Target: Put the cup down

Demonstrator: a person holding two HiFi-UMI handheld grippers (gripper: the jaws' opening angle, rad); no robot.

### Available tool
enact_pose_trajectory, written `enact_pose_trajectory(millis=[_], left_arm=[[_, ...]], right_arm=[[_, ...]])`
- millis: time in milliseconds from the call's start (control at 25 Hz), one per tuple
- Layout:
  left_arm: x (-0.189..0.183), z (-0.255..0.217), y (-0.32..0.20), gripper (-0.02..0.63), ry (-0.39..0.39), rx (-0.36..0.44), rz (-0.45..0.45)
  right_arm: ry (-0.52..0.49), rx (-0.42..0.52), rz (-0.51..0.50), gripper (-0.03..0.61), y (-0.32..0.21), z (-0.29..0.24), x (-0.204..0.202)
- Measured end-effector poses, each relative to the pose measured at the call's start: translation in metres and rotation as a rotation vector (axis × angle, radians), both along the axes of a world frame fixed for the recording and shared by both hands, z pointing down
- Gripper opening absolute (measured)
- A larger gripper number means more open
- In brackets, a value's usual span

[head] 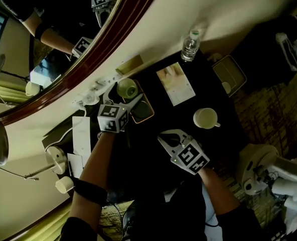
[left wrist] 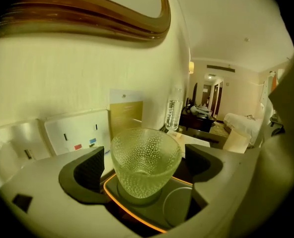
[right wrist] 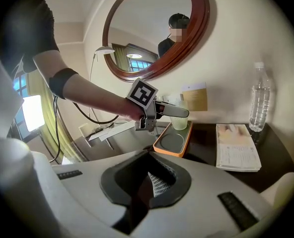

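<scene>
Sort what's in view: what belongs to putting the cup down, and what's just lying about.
In the job:
- orange-rimmed tray
- green glass cup, standing on that tray
- left gripper, jaws apart either side of the cup

Lying about:
- water bottle
- white mug
- booklet
- right gripper, shut, empty

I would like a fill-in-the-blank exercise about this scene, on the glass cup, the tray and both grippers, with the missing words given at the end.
1. The glass cup stands on a tray with an ___ rim.
2. The jaws of the left gripper are ___ (open or shut) on either side of that cup.
3. The jaws of the right gripper are ___ (open or shut), with nothing between them.
Missing words: orange; open; shut.
</scene>
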State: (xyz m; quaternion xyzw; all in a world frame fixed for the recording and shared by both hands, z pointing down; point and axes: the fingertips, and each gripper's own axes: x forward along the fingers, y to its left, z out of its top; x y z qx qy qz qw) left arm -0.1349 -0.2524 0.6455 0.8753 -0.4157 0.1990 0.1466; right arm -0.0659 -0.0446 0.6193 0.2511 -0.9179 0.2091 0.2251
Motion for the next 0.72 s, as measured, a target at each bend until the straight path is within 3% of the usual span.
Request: enact_pose_trajectory(millis=[80, 160, 200, 720], left_arm=[[0.0, 0.002, -0.003, 0.497, -0.016, 0.008, 0.004], [-0.001, 0.004, -0.005, 0.397, -0.041, 0.02, 0.005], [-0.001, 0.005, -0.005, 0.388, -0.05, 0.028, 0.009], [0.018, -0.026, 0.02, 0.382, -0.046, 0.049, 0.04]], right_arm=[[-0.003, -0.006, 0.011, 0.0, 0.001, 0.003, 0.001], [-0.007, -0.015, 0.022, 0.0, 0.003, 0.005, 0.003], [-0.007, -0.019, 0.025, 0.0, 0.004, 0.006, 0.004], [-0.008, -0.038, 0.033, 0.0, 0.013, 0.003, 0.023]])
